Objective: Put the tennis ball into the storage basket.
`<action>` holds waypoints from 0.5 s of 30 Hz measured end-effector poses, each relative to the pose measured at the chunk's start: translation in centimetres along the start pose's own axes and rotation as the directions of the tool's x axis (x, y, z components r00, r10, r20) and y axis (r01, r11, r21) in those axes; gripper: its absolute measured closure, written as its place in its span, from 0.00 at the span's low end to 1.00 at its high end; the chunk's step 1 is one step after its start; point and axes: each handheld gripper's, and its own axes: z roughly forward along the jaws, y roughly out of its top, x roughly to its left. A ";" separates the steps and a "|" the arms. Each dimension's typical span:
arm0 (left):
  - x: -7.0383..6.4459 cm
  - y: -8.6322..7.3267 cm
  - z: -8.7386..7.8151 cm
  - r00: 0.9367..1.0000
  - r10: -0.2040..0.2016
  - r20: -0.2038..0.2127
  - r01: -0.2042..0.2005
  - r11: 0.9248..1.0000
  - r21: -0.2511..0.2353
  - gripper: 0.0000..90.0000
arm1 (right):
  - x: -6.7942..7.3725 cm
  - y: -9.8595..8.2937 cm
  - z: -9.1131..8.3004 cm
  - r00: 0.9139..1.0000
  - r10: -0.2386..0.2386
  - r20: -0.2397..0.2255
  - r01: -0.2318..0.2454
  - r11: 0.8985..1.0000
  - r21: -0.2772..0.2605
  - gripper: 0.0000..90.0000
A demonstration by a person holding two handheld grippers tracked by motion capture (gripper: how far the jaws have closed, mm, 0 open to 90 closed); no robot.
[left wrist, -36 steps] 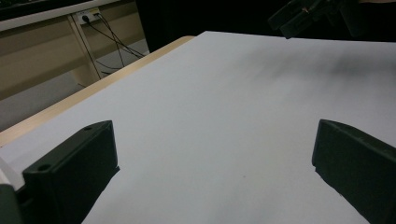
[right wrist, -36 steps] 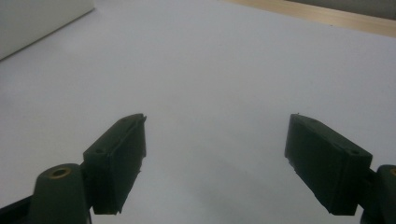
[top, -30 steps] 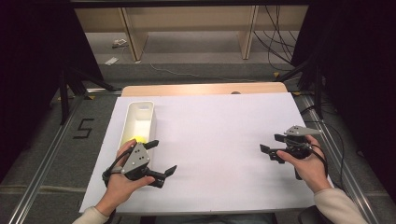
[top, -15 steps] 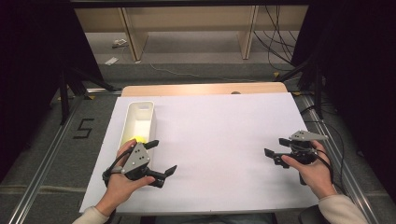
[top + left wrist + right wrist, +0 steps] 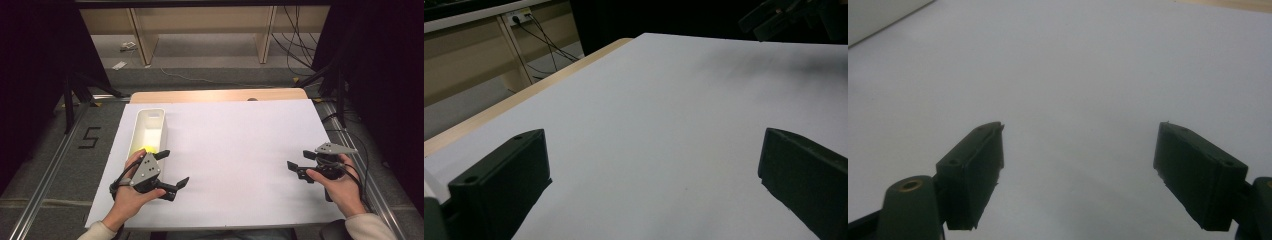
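High view shows your left gripper (image 5: 172, 169) spread wide beside the white tray (image 5: 149, 131) (yellow thing (image 5: 148, 149) inside), likely to reach it, while your right gripper (image 5: 298, 165) waits, also wide and empty.

A black "5" on the grey floor (image 5: 60, 150) (left of the table)

A lab or recording studio, not a home. Black curtains (image 5: 30, 75) hung on both sides, metal rails (image 5: 45, 180) along a grey carpeted floor, a taped number 5 (image 5: 89, 137) beside the table (image 5: 240, 95). White sheet (image 5: 240, 150) spread over the wooden top; loose cables (image 5: 295, 30) trailing under plain shelving (image 5: 200, 25) behind.
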 end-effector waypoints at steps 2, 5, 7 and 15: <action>0.0 0.0 0.0 1.000 -0.003 -0.001 0.003 1.000 -0.001 0.00 | 0.0 -0.1 -0.1 1.000 -0.002 0.001 0.002 1.000 0.002 0.23; 0.0 0.0 0.0 1.000 0.000 0.000 0.000 1.000 -0.001 0.00 | -0.1 -0.2 -0.2 1.000 0.005 0.001 -0.005 1.000 -0.001 0.23; 0.0 0.0 0.0 1.000 0.000 -0.001 0.000 1.000 -0.001 0.00 | -0.2 -0.1 -0.2 1.000 0.001 0.007 -0.001 1.000 -0.008 0.23; 0.0 0.0 0.0 1.000 -0.006 -0.001 0.006 1.000 -0.003 0.00 | -0.5 -0.1 -0.4 1.000 0.014 0.010 -0.014 1.000 -0.021 0.23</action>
